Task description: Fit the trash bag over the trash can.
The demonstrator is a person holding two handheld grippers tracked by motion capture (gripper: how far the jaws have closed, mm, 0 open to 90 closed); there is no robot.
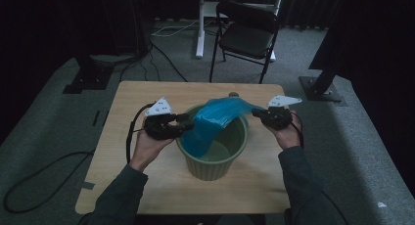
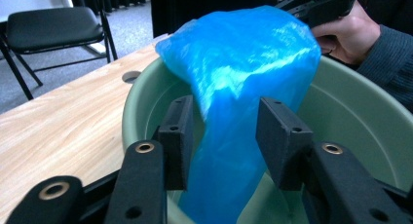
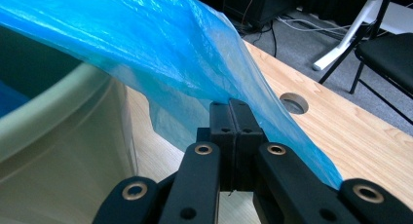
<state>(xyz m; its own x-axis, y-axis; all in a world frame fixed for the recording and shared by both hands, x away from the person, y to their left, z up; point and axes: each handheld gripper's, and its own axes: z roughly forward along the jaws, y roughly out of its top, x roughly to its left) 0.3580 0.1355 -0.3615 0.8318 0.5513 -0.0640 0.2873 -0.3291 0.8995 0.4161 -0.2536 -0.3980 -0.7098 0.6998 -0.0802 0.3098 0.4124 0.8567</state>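
Observation:
A pale green plastic bin (image 1: 215, 166) stands upright in the middle of the wooden table (image 1: 147, 186). A blue plastic bag (image 1: 210, 122) drapes from its right rim down into it. My right gripper (image 1: 255, 112) is at the bin's right rim, shut on the bag's edge (image 3: 146, 44), and its jaws (image 3: 230, 114) meet on the film. My left gripper (image 1: 188, 121) is at the left rim. Its jaws (image 2: 229, 136) stand apart with the hanging bag (image 2: 243, 53) between them, over the bin's inside (image 2: 350, 102).
A black folding chair (image 1: 247, 32) and a white stand leg (image 1: 199, 24) stand beyond the table's far edge. Cables lie on the grey floor at the left (image 1: 29, 186). A round hole (image 3: 294, 102) is in the tabletop near the far edge.

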